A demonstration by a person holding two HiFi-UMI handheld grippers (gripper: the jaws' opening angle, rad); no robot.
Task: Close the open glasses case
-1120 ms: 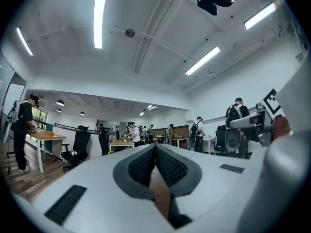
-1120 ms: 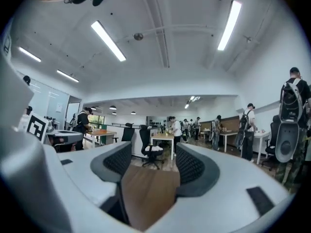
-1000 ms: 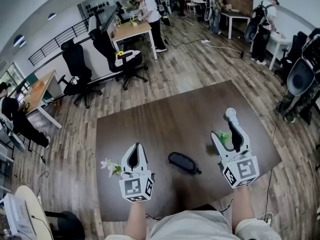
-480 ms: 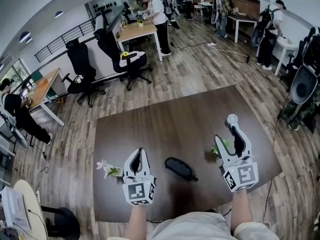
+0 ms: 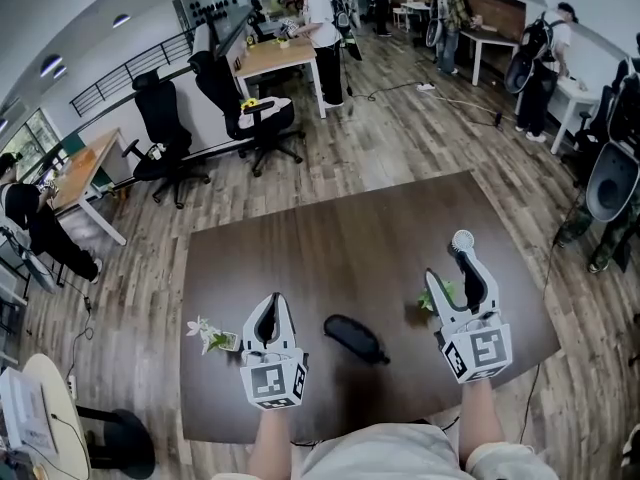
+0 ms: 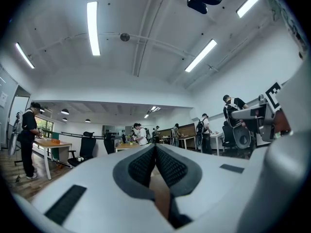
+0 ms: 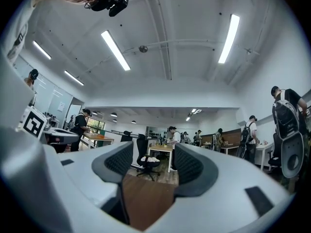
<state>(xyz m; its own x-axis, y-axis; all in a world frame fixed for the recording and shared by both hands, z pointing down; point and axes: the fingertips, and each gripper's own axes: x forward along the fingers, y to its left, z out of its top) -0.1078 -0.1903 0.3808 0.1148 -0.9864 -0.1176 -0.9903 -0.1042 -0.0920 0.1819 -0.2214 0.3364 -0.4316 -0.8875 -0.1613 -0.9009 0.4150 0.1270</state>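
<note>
The black glasses case (image 5: pixel 354 337) lies flat on the dark brown table (image 5: pixel 340 238), near its front edge, between my two grippers. From this view I cannot tell whether its lid is up. My left gripper (image 5: pixel 268 306) hovers to the left of the case, its jaws shut with nothing between them (image 6: pixel 155 154). My right gripper (image 5: pixel 449 269) is to the right of the case, open and empty (image 7: pixel 152 166). Neither gripper view shows the case; both look level across the room.
A small white flower sprig (image 5: pixel 208 334) lies by the left gripper. A green sprig (image 5: pixel 443 296) and a white round object (image 5: pixel 462 239) sit by the right one. Office chairs (image 5: pixel 160 128), desks and several people stand beyond the table's far edge.
Both grippers have drifted slightly back toward me and a little lower. The left stays shut, the right stays open. The case has not moved on the table.
</note>
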